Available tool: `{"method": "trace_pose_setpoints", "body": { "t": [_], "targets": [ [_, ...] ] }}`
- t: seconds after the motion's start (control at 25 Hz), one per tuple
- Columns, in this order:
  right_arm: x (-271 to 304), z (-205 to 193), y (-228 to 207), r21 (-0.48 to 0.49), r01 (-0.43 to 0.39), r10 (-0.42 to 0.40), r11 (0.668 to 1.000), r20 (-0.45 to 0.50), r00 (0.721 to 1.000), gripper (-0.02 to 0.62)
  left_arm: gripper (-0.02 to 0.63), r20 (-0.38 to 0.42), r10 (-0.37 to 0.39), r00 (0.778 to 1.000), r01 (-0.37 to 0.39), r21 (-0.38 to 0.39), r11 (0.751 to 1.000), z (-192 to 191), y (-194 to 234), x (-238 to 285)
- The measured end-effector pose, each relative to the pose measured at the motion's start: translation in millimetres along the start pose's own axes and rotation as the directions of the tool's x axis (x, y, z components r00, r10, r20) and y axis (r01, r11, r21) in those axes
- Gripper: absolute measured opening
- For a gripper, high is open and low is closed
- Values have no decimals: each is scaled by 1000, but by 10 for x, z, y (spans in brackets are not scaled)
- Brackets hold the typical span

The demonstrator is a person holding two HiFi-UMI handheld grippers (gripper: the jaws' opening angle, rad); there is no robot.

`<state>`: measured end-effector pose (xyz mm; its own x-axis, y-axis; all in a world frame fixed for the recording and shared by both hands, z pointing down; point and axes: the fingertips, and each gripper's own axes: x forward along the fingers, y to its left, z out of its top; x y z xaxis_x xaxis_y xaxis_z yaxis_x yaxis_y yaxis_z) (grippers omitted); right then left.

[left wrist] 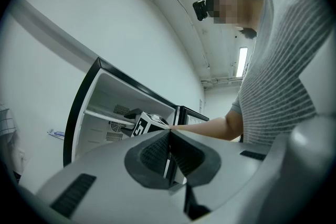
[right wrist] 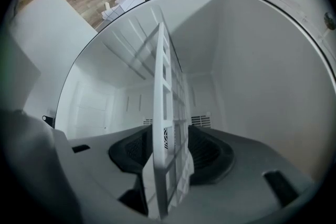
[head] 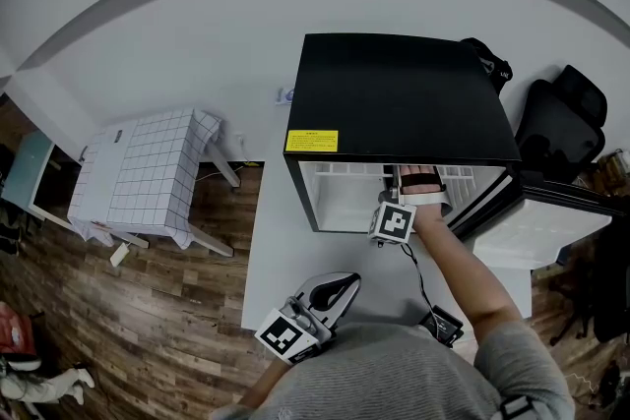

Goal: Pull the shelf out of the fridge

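A black mini fridge (head: 394, 93) stands on a white table (head: 271, 251) with its door (head: 551, 221) swung open to the right. My right gripper (head: 417, 176) reaches into the white inside, its marker cube (head: 395, 222) just outside the opening. In the right gripper view a white grid shelf (right wrist: 163, 107) runs edge-on between the pads, and the right gripper (right wrist: 170, 148) is shut on its front edge. My left gripper (head: 345, 286) hangs back near my body, jaws shut and empty (left wrist: 169, 136). From there the shelf (left wrist: 105, 116) shows as a thin white line inside the fridge.
A low table with a checked cloth (head: 148, 177) stands to the left on the wood floor. A black office chair (head: 561, 118) sits behind the open door at right. A black cable and device (head: 440, 322) lie on the table near my right arm.
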<state>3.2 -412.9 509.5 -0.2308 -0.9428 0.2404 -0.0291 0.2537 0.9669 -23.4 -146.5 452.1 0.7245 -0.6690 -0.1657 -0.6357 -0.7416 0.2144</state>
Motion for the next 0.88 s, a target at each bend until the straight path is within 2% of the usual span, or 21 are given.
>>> {"method": "trace_pose_setpoints", "body": {
  "t": [0.32, 0.52, 0.72, 0.88],
  "targets": [
    [77, 4, 30, -18, -7, 7, 1000, -4, 1000, 187, 11, -1, -2, 1000, 2, 3, 1000, -8, 2, 15],
    [122, 78, 3, 16, -15, 15, 1000, 19, 1000, 186, 11, -24, -10, 1000, 11, 60, 998, -20, 1, 93],
    [147, 82, 15, -4, 13, -13, 1000, 16, 1000, 186, 11, -55, -12, 998, 12, -2, 1000, -125, 53, 131],
    [161, 56, 27, -27, 63, -63, 998, 4, 998, 182, 11, -42, -34, 999, 32, -48, 998, -128, 39, 217]
  ]
}}
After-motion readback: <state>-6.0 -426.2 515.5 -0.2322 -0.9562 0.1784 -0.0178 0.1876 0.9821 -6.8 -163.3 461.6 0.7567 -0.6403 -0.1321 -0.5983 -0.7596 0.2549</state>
